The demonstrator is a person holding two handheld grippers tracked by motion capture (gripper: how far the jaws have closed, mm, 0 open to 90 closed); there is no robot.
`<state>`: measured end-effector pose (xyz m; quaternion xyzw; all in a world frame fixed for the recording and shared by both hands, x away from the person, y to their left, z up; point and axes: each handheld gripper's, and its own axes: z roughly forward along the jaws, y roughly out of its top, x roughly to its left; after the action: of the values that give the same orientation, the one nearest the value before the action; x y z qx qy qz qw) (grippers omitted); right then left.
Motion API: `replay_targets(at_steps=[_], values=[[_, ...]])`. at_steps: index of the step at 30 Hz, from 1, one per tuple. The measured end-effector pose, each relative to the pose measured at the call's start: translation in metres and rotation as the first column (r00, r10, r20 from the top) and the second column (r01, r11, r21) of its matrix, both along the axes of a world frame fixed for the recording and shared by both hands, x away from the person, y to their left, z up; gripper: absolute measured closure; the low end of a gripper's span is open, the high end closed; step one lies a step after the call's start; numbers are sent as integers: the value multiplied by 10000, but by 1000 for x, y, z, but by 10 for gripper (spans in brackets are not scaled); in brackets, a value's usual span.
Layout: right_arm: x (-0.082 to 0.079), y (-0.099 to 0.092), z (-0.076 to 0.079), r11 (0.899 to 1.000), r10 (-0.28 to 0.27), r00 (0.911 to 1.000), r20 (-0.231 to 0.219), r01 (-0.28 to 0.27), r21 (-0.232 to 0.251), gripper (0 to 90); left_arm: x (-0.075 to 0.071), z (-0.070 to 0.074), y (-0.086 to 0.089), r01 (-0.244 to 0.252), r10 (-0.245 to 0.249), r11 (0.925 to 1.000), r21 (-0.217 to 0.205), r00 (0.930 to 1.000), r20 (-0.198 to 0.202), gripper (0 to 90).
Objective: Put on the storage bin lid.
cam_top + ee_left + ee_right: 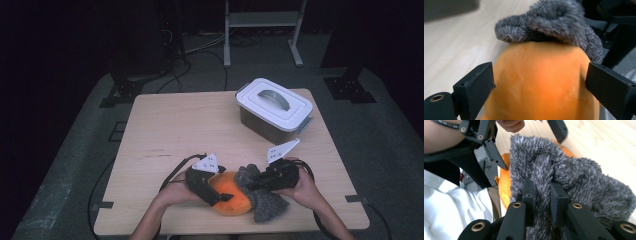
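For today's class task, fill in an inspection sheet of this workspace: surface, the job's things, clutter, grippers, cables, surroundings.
Surface: light wooden table, bare across the middle.
Job's things: orange plush at the near edge; grey furry cover lies against it.
Clutter: lidded white-topped box at the far right.
Grippers: left gripper open, jaws either side of the plush; right gripper shut on the cover.
Cables: one trails from each gripper off the near edge; more on the floor beyond.
Surroundings: dark room, grey floor, white metal frame behind.
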<state>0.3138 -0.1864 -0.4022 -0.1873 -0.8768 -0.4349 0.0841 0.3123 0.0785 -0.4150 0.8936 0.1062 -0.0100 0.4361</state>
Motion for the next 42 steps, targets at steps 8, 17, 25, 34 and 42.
replay_targets(at_steps=[8,17,25,34,42], values=[[-5,-10,-8,9997,30,9998,-207,-35,-238,764,-9,-3,-4,469,-480,9987,173,9966,676,311],[-13,-66,-1,9913,-1248,9922,-56,1245,-421,767,-10,-4,-1,452,-455,9990,64,9972,585,237],[-27,-141,26,9545,-2906,9560,397,2925,-585,767,-10,-5,-2,448,-448,9990,7,9974,569,210],[-20,-183,13,8935,-4073,9126,346,4060,-1919,764,-10,-5,-3,485,-485,9988,6,9967,652,203],[-5,-157,-32,9126,-3690,9283,-461,3525,-2072,731,-11,-4,-4,459,-457,9989,-21,9965,704,175]])
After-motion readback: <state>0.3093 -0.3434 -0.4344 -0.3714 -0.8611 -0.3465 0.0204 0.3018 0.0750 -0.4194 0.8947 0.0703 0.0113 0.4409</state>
